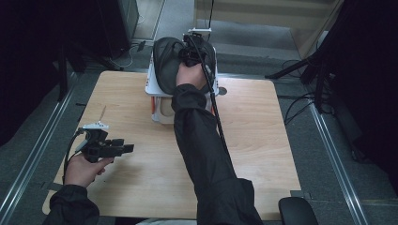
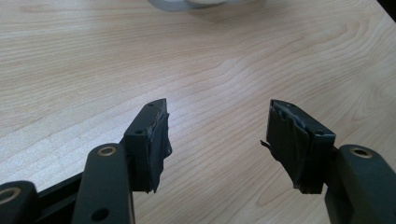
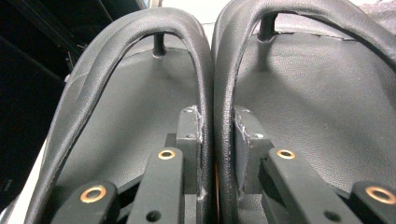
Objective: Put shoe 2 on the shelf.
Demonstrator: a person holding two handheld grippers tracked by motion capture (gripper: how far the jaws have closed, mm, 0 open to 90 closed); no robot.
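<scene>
The right tool [image 1: 191,52] is clenched on the inner straps of a pair of black flip-flops [image 3: 215,93] held over the white box [image 1: 152,89] at the desk's [image 1: 263,140] far edge, while the left tool [image 2: 217,140], released, idles well apart near the person

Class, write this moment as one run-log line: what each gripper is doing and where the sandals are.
right gripper: shut on black sandals' straps | sandals: over white box | left gripper: open above table
</scene>
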